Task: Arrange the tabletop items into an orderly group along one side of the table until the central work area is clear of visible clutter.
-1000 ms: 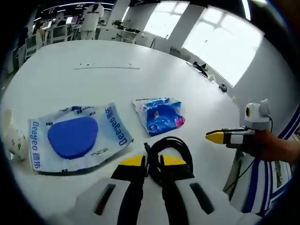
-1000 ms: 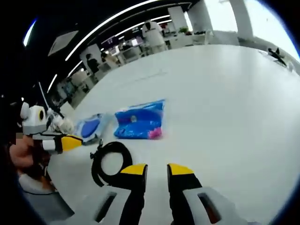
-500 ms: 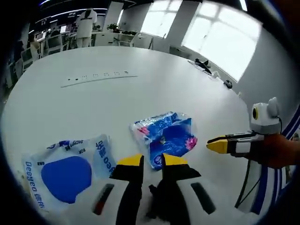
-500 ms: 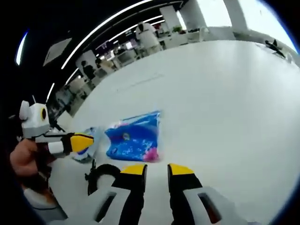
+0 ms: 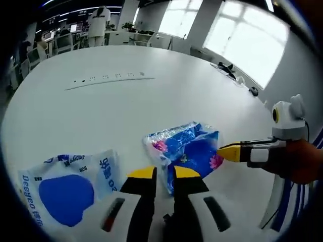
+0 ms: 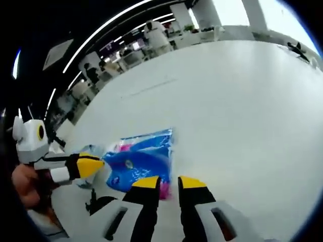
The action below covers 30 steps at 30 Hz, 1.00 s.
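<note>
Now the left hand-held gripper (image 5: 162,174) hovers low over the white desk (image 5: 101,106), its yellow-tipped jaws a narrow gap apart with nothing between them, just before the crinkled blue packet (image 5: 187,148); the flat white pouch with a blue oval (image 5: 65,189) lies beside it. Similarly, the right hand-held gripper (image 6: 166,182) stands slightly parted and empty at the near edge of that blue packet (image 6: 139,161), with a black cable coil (image 6: 98,204) close by its left jaw.

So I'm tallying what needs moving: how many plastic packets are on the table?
2. The blue packet lies just ahead of the left gripper, near the right gripper. The white packet with a blue pad lies beside it. More could be out of frame.
</note>
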Each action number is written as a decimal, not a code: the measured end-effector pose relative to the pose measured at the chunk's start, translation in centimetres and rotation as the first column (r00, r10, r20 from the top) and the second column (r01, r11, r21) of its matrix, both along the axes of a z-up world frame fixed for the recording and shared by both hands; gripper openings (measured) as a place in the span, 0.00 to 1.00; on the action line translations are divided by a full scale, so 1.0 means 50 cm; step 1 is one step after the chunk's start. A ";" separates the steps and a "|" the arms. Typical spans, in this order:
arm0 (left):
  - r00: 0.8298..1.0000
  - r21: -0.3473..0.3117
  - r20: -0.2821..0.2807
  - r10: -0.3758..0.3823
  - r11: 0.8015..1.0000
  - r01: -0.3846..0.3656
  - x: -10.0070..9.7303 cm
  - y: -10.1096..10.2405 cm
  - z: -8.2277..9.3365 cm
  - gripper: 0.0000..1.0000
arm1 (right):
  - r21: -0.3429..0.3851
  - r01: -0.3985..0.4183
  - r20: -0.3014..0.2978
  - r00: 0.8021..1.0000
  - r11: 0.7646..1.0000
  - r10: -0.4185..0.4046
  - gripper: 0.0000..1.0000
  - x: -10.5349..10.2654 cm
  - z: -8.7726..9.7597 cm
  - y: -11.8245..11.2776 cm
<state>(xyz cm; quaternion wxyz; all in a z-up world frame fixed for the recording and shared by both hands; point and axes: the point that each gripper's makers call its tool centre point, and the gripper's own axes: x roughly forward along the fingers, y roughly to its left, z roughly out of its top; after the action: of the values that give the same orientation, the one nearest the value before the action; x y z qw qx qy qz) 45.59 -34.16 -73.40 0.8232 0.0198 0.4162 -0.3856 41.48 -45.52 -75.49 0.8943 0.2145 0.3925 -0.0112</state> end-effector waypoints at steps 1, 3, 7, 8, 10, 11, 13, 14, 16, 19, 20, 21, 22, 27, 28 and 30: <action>1.000 0.004 0.003 -0.004 1.000 0.004 0.000 0.000 -0.001 0.03 | -0.003 -0.015 0.003 1.000 1.000 0.015 0.07 0.002 0.002 0.006; 1.000 0.014 0.009 -0.004 1.000 0.004 0.001 0.003 -0.005 0.01 | -0.028 -0.044 0.003 0.999 0.999 0.044 0.03 0.007 0.000 0.009; 1.000 0.022 0.008 0.007 1.000 -0.007 0.002 0.021 -0.001 0.00 | -0.023 -0.064 -0.002 0.998 0.998 0.063 0.01 0.002 -0.003 0.018; 1.000 0.021 0.002 0.011 1.000 -0.011 0.001 0.025 0.000 0.00 | -0.022 -0.071 -0.002 0.997 0.997 0.071 0.01 0.000 -0.004 0.021; 1.000 0.026 -0.007 0.018 0.999 -0.018 -0.001 0.035 0.000 0.00 | -0.024 -0.084 -0.004 0.996 0.996 0.084 0.01 -0.003 -0.005 0.027; 1.000 0.033 -0.010 0.020 0.999 -0.019 -0.002 0.039 -0.002 0.00 | -0.023 -0.092 -0.003 0.996 0.996 0.092 0.01 -0.008 -0.004 0.033; 0.999 0.039 -0.027 0.030 0.999 -0.029 -0.007 0.046 -0.008 0.00 | -0.024 -0.103 -0.003 0.995 0.994 0.102 0.02 -0.007 -0.006 0.036; 0.999 0.042 -0.029 0.035 0.999 -0.033 -0.007 0.048 -0.009 0.00 | -0.025 -0.107 -0.005 0.994 0.994 0.107 0.02 -0.008 -0.006 0.037; 0.999 0.043 -0.028 0.041 0.998 -0.040 -0.008 0.052 -0.006 0.00 | -0.028 -0.113 -0.001 0.994 0.993 0.113 0.02 -0.006 -0.004 0.038; 0.999 0.038 -0.030 0.045 0.998 -0.044 -0.012 0.052 -0.006 0.00 | -0.033 -0.122 -0.004 0.993 0.992 0.122 0.02 -0.006 -0.001 0.044; 0.998 0.037 -0.033 0.048 0.998 -0.047 -0.013 0.053 -0.007 0.00 | -0.035 -0.122 -0.004 0.993 0.992 0.122 0.02 -0.006 -0.001 0.045; 0.998 0.031 -0.038 0.051 0.998 -0.050 -0.015 0.052 -0.008 0.00 | -0.036 -0.121 -0.004 0.993 0.992 0.121 0.02 -0.007 0.000 0.045; 0.998 0.029 -0.039 0.053 0.998 -0.051 -0.014 0.052 -0.008 0.00 | -0.036 -0.120 -0.004 0.993 0.992 0.120 0.02 -0.008 0.001 0.046; 0.998 0.019 -0.040 0.050 0.999 -0.049 -0.013 0.053 -0.002 0.05 | -0.038 -0.120 -0.009 0.993 0.992 0.120 0.04 -0.013 0.001 0.046; 0.998 0.014 -0.042 0.049 0.999 -0.048 -0.013 0.054 0.001 0.07 | -0.039 -0.116 -0.011 0.993 0.992 0.116 0.05 -0.015 0.002 0.044; 0.998 0.006 -0.041 0.045 0.999 -0.044 -0.015 0.056 0.006 0.11 | -0.040 -0.106 -0.013 0.994 0.994 0.106 0.07 -0.018 0.004 0.040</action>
<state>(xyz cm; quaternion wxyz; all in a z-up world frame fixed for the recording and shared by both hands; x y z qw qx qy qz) 44.85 -31.36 -73.09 0.8229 0.0049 0.4343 -0.3664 40.58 -43.54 -75.29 0.8957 0.1752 0.4077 0.0272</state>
